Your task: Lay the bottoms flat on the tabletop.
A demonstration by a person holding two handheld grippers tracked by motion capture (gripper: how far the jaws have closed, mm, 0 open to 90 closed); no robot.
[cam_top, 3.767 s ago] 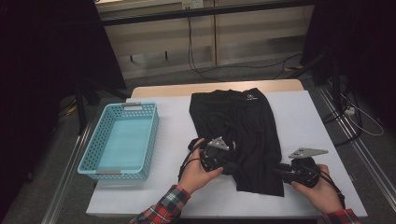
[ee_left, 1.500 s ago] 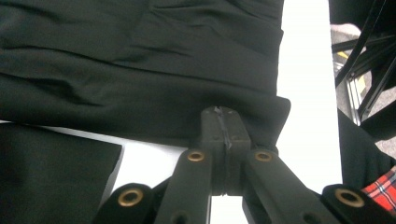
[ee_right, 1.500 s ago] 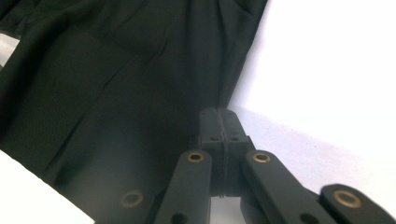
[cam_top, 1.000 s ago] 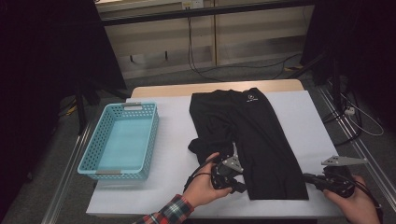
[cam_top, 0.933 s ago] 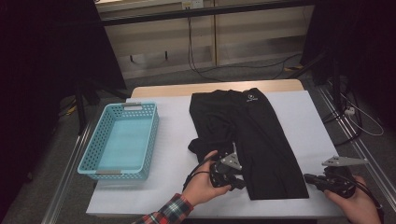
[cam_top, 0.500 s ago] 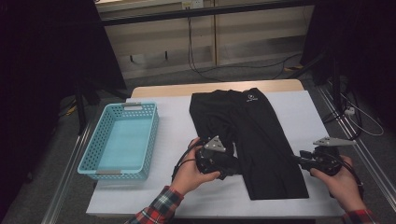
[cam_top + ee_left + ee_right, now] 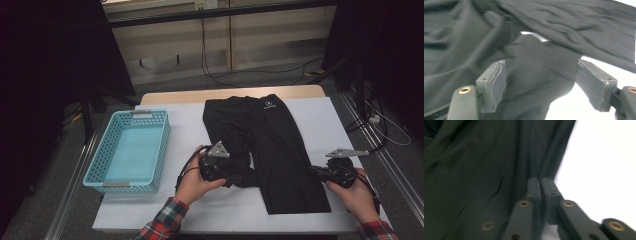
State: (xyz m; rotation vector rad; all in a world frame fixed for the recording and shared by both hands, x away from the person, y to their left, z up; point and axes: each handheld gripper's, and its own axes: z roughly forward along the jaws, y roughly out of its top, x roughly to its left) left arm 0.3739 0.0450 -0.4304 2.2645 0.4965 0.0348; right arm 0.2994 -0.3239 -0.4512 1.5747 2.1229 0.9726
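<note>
A black garment (image 7: 280,145) lies spread on the white table, one leg reaching the near edge and the other bunched to its left. My left gripper (image 7: 240,177) lies at that bunch. In the left gripper view its jaws (image 7: 540,85) stand apart around a fold of the black cloth (image 7: 574,30); they have just been opening and do not pinch it. My right gripper (image 7: 314,171) meets the long leg's right edge. In the right gripper view its jaws (image 7: 540,181) are shut on that edge of the cloth (image 7: 474,170), and creases run in to their tips.
A light blue plastic basket (image 7: 131,186) with nothing in it stands at the left of the table (image 7: 200,210). Bare white surface lies right of the garment and along the near edge. Metal rails run past the table's right side.
Both hands have moved away from the near edge. The right gripper came left to the long leg's right edge. The left gripper shifted up-left at the bunched leg.
</note>
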